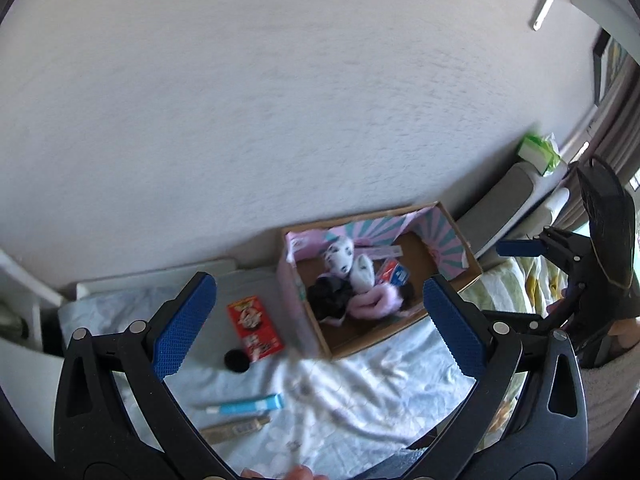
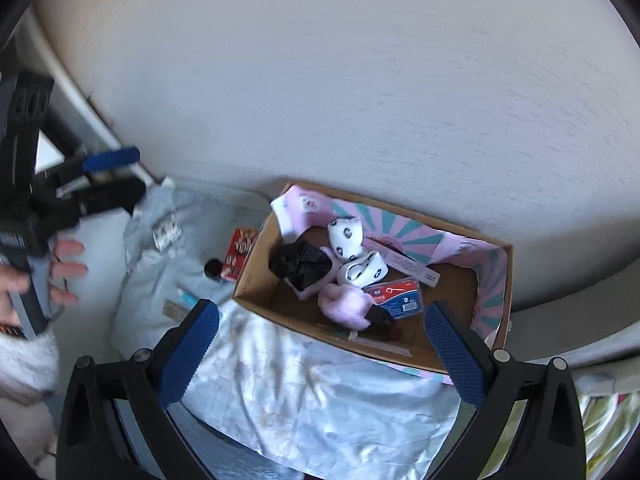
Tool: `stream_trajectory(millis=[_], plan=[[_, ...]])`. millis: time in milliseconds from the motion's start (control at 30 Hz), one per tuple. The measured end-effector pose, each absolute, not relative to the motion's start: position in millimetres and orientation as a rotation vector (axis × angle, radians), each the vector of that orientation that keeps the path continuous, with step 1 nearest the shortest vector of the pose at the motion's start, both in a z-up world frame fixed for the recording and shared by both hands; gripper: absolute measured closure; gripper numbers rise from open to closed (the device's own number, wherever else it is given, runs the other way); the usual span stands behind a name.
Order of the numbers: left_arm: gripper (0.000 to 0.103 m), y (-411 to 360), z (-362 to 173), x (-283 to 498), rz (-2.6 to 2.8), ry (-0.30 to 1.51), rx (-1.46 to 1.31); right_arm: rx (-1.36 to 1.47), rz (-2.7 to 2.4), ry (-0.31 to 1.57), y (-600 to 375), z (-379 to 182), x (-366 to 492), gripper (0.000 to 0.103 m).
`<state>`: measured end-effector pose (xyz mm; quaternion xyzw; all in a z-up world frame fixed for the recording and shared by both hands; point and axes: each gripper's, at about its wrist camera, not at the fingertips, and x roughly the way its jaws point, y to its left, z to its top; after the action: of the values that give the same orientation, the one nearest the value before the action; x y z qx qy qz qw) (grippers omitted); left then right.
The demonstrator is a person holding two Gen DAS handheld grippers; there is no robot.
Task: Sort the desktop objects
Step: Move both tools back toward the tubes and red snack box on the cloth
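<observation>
Both grippers, left (image 1: 316,326) and right (image 2: 320,354), are held wide apart with nothing between the pads, above a pale cloth (image 2: 320,392). The box (image 2: 256,280) holds socks (image 2: 346,236), a black bundle (image 2: 300,264) and a pink fuzzy item (image 2: 344,304), partly overlapped. Outside it lie a red pack (image 1: 252,326), a black disc (image 1: 236,360) and a blue tube (image 1: 248,405); a blurred translucent sheet (image 1: 304,380) is cut off at the frame bottom.

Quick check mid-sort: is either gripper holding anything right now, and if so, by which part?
Nothing is held. The left gripper and right gripper are both open and empty, above the bedsheet by the cardboard box.
</observation>
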<state>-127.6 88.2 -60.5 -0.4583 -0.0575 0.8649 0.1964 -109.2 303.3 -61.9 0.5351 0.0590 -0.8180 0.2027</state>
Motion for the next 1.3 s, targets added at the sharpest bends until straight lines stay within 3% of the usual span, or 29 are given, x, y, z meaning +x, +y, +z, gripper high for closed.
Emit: stream_trajectory(millis=[267, 567, 967, 1300], plan=[[0.000, 61, -68, -109, 2.442, -0.115, -1.334, 1.531, -2.244, 0.202, 283, -69, -93, 0.001], [0.000, 23, -72, -92, 2.482, -0.131, -1.379, 1.509, -2.223, 0.095, 261, -69, -87, 0.001], [0.000, -27, -117, -59, 2.472, -0.017, -1.630, 1.533, -2.123, 0.304, 178, -68, -96, 0.000], [0.000, -59, -165, -33, 2.421, -0.209, -1.640, 1.582, -1.943, 0.364, 127, -90, -108, 0.000]])
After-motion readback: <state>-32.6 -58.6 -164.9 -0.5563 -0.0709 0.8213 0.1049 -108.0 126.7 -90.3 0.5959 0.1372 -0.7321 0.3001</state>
